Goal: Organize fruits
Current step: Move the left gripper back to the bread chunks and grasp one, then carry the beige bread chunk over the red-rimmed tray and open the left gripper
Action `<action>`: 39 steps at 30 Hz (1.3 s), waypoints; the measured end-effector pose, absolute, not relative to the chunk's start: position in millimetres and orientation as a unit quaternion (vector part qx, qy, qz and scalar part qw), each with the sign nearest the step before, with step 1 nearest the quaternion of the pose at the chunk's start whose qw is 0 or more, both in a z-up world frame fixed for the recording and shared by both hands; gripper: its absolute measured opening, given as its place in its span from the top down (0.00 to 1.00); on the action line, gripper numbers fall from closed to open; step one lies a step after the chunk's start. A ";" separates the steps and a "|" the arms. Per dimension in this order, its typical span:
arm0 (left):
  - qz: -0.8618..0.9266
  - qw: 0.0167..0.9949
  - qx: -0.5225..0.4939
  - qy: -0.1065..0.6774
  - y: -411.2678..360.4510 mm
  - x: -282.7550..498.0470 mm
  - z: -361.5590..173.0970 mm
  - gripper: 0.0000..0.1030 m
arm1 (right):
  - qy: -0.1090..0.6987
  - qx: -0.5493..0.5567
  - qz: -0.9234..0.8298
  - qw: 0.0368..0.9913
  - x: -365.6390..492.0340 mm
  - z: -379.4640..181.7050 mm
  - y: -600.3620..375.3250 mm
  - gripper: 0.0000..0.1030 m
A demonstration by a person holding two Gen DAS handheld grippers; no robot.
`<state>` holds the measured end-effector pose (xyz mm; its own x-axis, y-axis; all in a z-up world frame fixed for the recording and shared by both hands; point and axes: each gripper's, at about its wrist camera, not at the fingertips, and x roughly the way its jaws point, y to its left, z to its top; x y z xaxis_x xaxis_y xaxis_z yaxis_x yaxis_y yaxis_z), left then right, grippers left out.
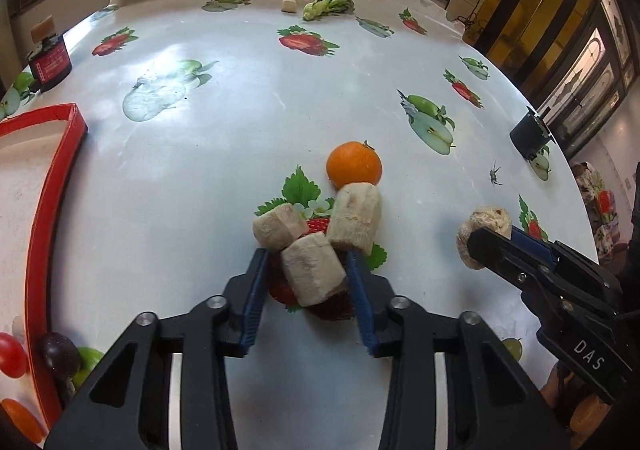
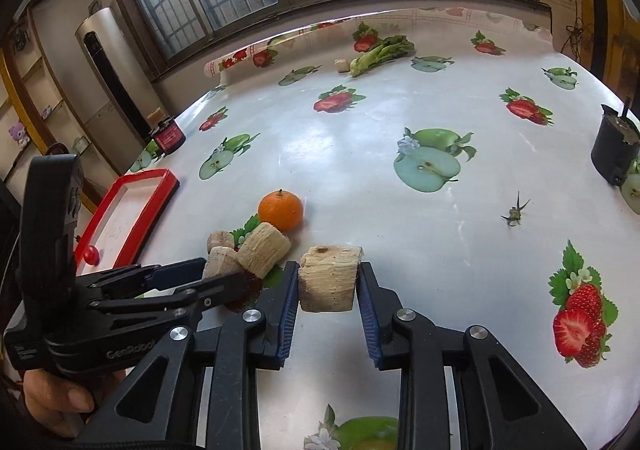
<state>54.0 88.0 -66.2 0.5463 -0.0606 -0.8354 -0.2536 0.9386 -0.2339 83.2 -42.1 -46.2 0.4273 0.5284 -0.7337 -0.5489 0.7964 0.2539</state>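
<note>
Here, on my left wrist view, the left gripper [image 1: 307,272] has its blue pads either side of a peeled banana chunk [image 1: 312,274] without clearly pressing it; the jaws look released around it. That chunk lies on the table [image 1: 240,122], its long axis slanting from near-right up toward far-left. Two more banana pieces touch it: one stub [image 1: 278,227] off to the far left, lying crosswise, and a longer piece [image 1: 356,222] on the right, its axis running almost straight away from me and its far end touching the orange [image 1: 354,166].

On the right wrist view, my right gripper [image 2: 328,282] is clenched on a fourth banana piece [image 2: 329,277], held between both pads, long axis lying across the jaws, cut face upward. It sits just right of the cluster, near but apart. From the left view, this gripper reaches in from the right edge, tilted down toward the table.

The red-rimmed tray [image 1: 52,186] lies well to the left, holding a cherry tomato [image 1: 11,354] and a dark grape [image 1: 60,356] at its near end.
</note>
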 end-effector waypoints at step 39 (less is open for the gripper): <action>0.163 0.876 -0.178 0.418 167.9 -58.2 -24.3 0.69 | 0.400 -0.060 0.399 0.823 27.1 -16.6 46.6 0.72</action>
<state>-58.2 167.9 -24.3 0.5975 0.1374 -0.7900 -0.4343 0.8836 -0.1748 27.1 46.6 -16.6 0.3629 0.6087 -0.7055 -0.7040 0.6752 0.2204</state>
